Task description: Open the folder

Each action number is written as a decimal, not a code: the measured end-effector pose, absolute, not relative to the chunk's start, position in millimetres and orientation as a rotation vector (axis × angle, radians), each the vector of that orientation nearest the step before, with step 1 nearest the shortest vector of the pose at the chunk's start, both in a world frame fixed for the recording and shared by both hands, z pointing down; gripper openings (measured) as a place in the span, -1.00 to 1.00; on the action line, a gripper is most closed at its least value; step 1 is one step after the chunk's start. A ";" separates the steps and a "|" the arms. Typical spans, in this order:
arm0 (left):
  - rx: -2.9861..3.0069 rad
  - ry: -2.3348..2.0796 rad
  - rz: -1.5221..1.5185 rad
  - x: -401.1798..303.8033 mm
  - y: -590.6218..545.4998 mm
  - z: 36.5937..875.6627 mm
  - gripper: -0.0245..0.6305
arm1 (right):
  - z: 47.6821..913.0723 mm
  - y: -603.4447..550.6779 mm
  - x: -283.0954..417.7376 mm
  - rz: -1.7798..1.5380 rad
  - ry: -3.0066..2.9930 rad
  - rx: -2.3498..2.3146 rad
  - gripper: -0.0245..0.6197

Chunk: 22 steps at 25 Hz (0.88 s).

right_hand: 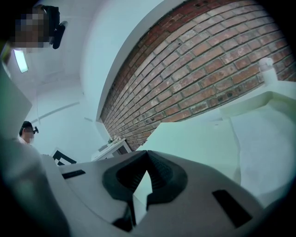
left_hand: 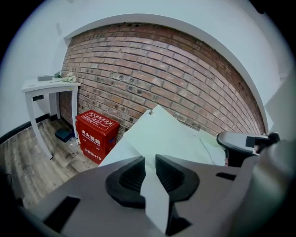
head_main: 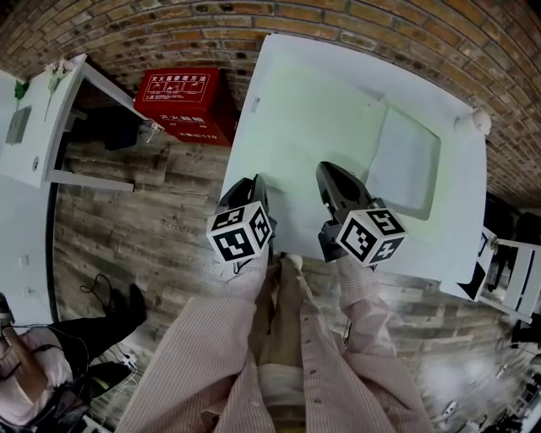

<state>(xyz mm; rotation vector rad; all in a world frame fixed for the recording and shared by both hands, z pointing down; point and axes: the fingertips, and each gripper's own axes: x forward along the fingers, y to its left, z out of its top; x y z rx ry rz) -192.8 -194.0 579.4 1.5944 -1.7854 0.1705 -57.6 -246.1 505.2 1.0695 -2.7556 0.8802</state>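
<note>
Flooring (head_main: 127, 220) of grey wood planks fills the left of the head view. On it a white side table (head_main: 46, 127) stands at ten o'clock, and another person (head_main: 34, 364) sits low at eight o'clock. At eleven o'clock a red box (head_main: 182, 101) stands against the brick wall (head_main: 169, 25), just beside the left edge of the white table (head_main: 296, 110).

Near the middle, the left gripper (head_main: 255, 182) hangs over the table's near edge and points toward twelve o'clock. Its jaws are released, with a narrow gap between them that shows only bare table. Just beside it, toward three o'clock, the right gripper (head_main: 328, 169) also points toward twelve o'clock over the table. Its jaws are clenched tip to tip, and I cannot make out anything thin pinched there.

The folder (head_main: 410, 161), pale and lying flat and closed on the table, is at two o'clock. It is just beyond the right gripper and to its right, apparently untouched by either gripper. A small white rounded object (head_main: 480, 120) sits at the table's far right corner.
</note>
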 end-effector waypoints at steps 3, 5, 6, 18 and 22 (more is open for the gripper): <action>1.567 -1.812 0.185 -194.4 -194.8 580.5 -0.71 | 504.7 -245.7 -57.7 0.882 -2.758 1.070 -0.91; 1.551 -1.838 0.195 -195.7 -194.9 580.8 -0.69 | 504.7 -244.8 -58.1 0.883 -2.758 1.065 -0.91; 1.544 -1.853 0.205 -196.2 -194.7 581.2 -0.68 | 504.7 -244.3 -58.1 0.884 -2.759 1.063 -0.91; 1.629 -2.044 0.654 -199.3 -196.7 578.6 -0.50 | 503.3 -244.1 -51.7 0.882 -2.757 1.074 -0.91; 1.764 -1.976 0.762 -186.6 -205.8 577.7 -0.83 | 503.4 -245.2 -49.1 0.881 -2.755 1.079 -0.91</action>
